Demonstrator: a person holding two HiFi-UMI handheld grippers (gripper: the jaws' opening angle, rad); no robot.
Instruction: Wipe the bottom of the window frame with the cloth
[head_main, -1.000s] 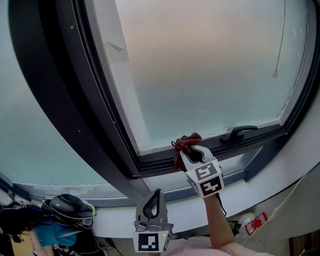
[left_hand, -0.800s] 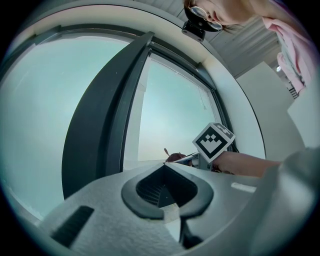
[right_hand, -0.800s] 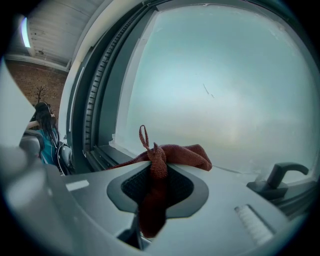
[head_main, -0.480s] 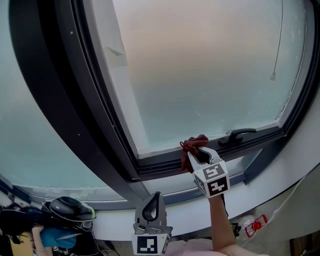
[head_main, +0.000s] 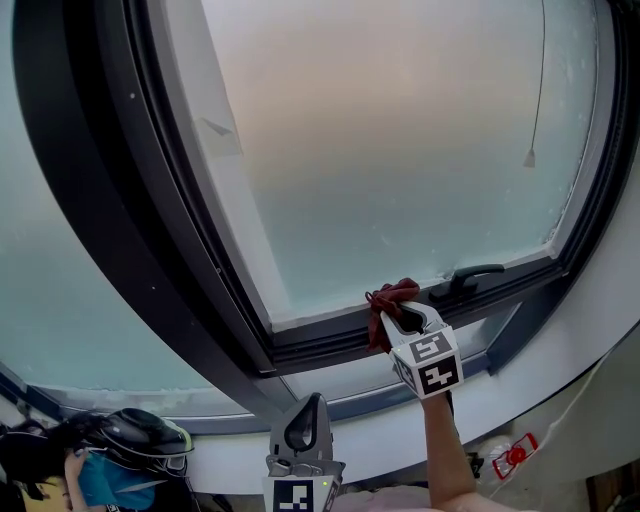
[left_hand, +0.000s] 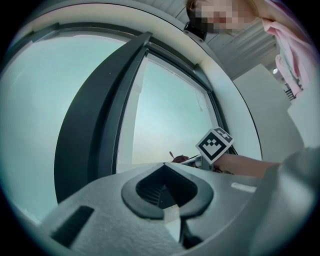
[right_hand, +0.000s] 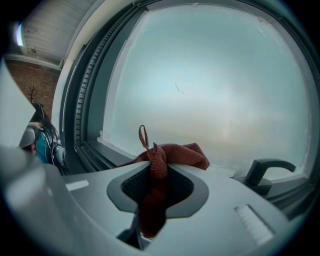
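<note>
no text, brand, number or sign can be read on anything in these views.

Bottom rail of window frame (head_main: 320, 338): dark, run under frosted pane. Red cloth (head_main: 393, 296) bunched against rail's upper edge, touching it. Dark handle (head_main: 464, 277) mounted on same rail, just right of cloth. Pale sill (head_main: 380, 428) seen below rail.
</note>
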